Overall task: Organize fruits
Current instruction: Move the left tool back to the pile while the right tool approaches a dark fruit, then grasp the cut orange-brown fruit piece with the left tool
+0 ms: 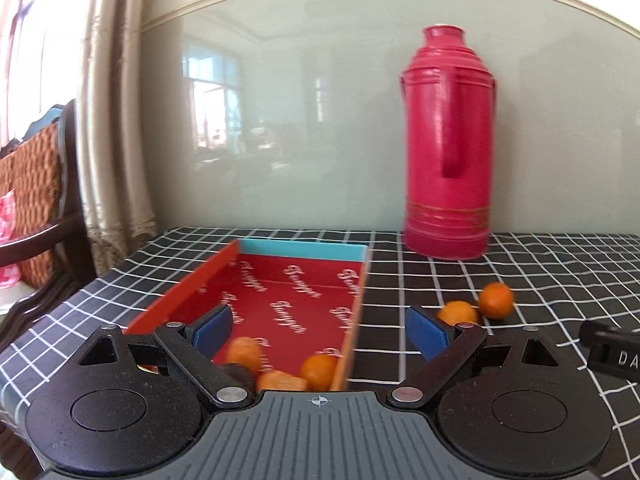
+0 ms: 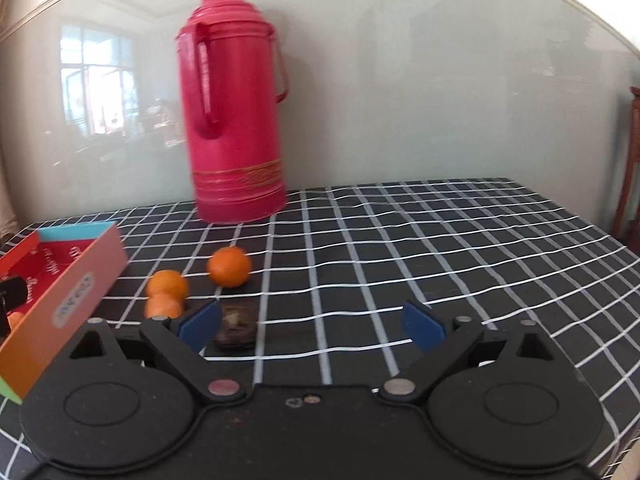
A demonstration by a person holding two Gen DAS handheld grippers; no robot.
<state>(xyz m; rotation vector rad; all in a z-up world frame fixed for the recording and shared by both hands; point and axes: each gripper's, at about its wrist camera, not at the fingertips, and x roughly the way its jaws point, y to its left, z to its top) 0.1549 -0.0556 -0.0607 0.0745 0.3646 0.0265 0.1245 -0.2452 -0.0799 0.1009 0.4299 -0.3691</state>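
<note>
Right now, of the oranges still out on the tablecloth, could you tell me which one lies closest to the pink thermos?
The lone orange, farthest from the red box. The other two sit touching, nearer the box and farther from the thermos.

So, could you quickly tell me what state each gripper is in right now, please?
Left gripper: open, holding nothing, over the red box.
Right gripper: open, holding nothing, above the tablecloth.

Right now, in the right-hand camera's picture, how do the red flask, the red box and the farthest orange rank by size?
1. red flask, clearly largest.
2. red box, partly cut off by the picture's edge.
3. farthest orange, smallest.
</note>
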